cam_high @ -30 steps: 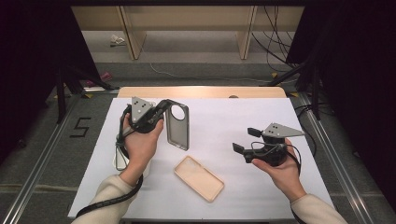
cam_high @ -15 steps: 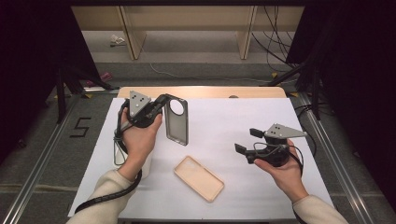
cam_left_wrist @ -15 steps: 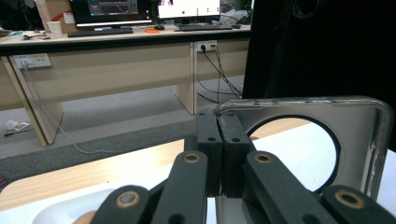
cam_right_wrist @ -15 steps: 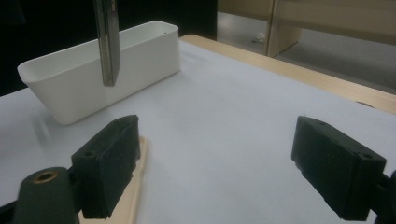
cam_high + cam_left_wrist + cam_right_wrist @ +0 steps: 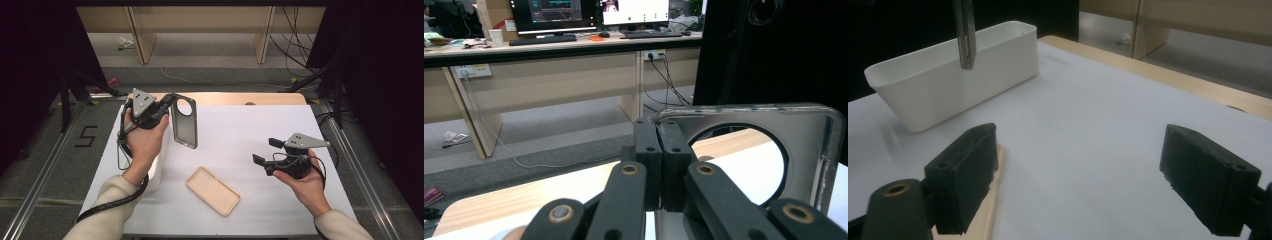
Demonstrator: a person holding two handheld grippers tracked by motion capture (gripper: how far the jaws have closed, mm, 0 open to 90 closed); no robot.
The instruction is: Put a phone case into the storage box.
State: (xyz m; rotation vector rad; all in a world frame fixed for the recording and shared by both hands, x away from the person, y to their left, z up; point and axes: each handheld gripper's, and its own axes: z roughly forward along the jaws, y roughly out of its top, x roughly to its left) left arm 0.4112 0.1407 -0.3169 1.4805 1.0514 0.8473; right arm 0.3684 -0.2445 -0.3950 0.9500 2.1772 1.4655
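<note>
In the high view, the left tool (image 5: 167, 104) holds a grey phone case with a round camera hole (image 5: 184, 120) by its top edge, lifted upright above the white-covered worktop (image 5: 240, 130), over the far end of a white rectangular bin (image 5: 156, 170). A beige phone case (image 5: 213, 190) lies flat near the front. The right tool (image 5: 265, 151) hovers open and empty. In the left gripper view, the jaws pinch the grey case's rim beside the hole. In the right gripper view, the jaws stand wide apart over the worktop, the beige case under the left jaw and the bin beyond.
</note>
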